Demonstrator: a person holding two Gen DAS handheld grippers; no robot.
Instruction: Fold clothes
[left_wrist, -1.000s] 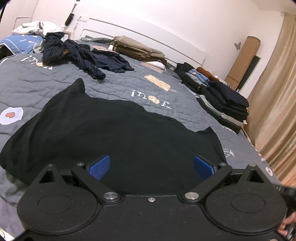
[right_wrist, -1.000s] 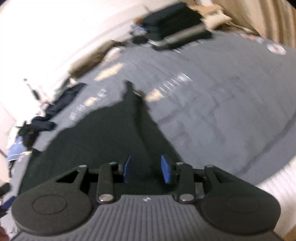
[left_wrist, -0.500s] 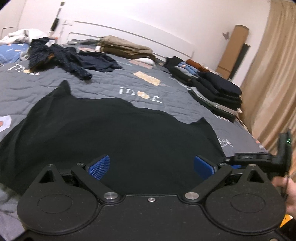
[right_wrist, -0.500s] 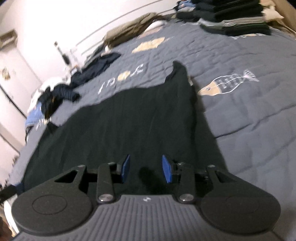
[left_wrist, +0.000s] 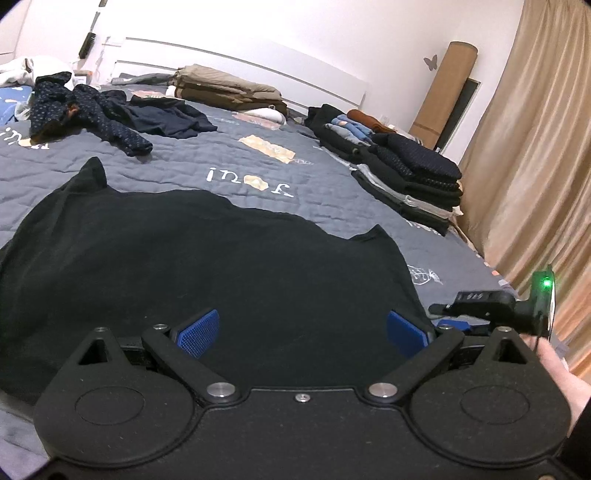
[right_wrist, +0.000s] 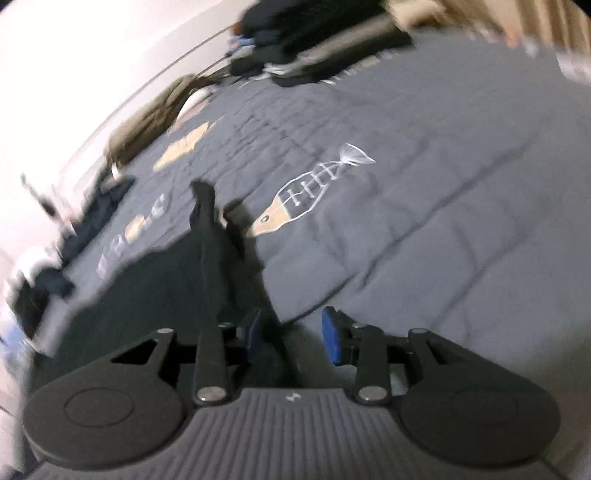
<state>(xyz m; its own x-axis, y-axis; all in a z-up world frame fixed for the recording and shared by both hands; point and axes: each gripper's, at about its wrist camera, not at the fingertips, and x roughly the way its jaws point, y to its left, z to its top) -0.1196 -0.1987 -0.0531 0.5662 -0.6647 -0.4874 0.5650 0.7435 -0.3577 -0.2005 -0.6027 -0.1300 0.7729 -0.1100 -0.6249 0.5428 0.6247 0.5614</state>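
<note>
The black garment (left_wrist: 207, 266) lies spread flat on the grey quilt (left_wrist: 192, 162), at the near edge of the bed. Its near hem is cut off behind the body of the left gripper (left_wrist: 301, 330), so where the cloth ends cannot be seen. That gripper's blue pads (left_wrist: 197, 332) stand wide apart above the cloth, with nothing clamped between them.

The right wrist view is smeared by motion. There the right gripper (right_wrist: 291, 334) sits over the garment's right edge, where dark cloth meets bare quilt. Its jaws are partly apart and closing. A fold of the black cloth lies by the left pad (right_wrist: 253, 332), while the right pad stands clear over the quilt. Whether the cloth is touched cannot be made out. From the left wrist view only the side of that tool shows, with a green light (left_wrist: 546, 283) and part of a hand (left_wrist: 561, 373) at the frame's right edge.

Further up the quilt, towards the far left corner, loose dark clothes (left_wrist: 96, 114) lie in a heap. Folded tan items (left_wrist: 225, 90) rest along the white headboard (left_wrist: 258, 66). A stack of folded clothes (left_wrist: 402, 170) runs along the right edge. Beyond it hang beige curtains (left_wrist: 535, 166), and a brown roll (left_wrist: 447, 88) leans on the white wall.
</note>
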